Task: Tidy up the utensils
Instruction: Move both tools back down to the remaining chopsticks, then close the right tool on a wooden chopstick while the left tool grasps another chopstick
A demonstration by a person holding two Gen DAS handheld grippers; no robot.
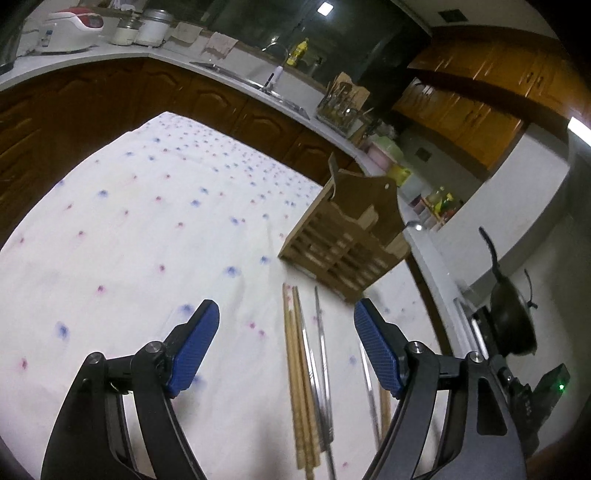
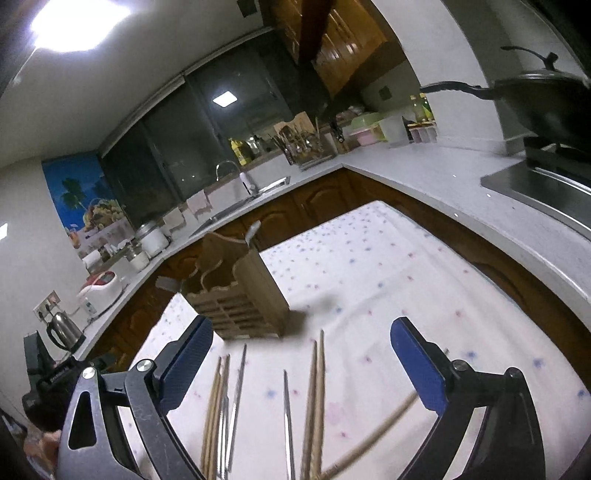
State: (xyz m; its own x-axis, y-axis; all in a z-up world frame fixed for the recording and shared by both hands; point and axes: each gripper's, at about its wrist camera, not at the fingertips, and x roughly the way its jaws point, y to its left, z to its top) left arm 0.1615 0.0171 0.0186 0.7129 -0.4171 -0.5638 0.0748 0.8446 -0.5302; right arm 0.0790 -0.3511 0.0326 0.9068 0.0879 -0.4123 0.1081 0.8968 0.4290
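Wooden chopsticks (image 1: 297, 384) and metal chopsticks (image 1: 322, 365) lie side by side on a white floral tablecloth (image 1: 147, 240). A wooden utensil holder (image 1: 351, 236) stands beyond them. My left gripper (image 1: 286, 332) is open and empty above the chopsticks. In the right wrist view, wooden chopsticks (image 2: 317, 398), metal chopsticks (image 2: 236, 391) and a slanted wooden one (image 2: 373, 435) lie between the open fingers of my right gripper (image 2: 301, 347). The holder (image 2: 240, 295) holds one metal utensil (image 2: 252, 230).
A white counter (image 2: 424, 173) runs around the table with a sink (image 1: 255, 79), a dish rack (image 2: 303, 147), rice cookers (image 1: 74, 29), a kettle (image 2: 64, 328) and a wok (image 2: 546, 99) on a stove. Brown cabinets (image 1: 74, 110) stand below.
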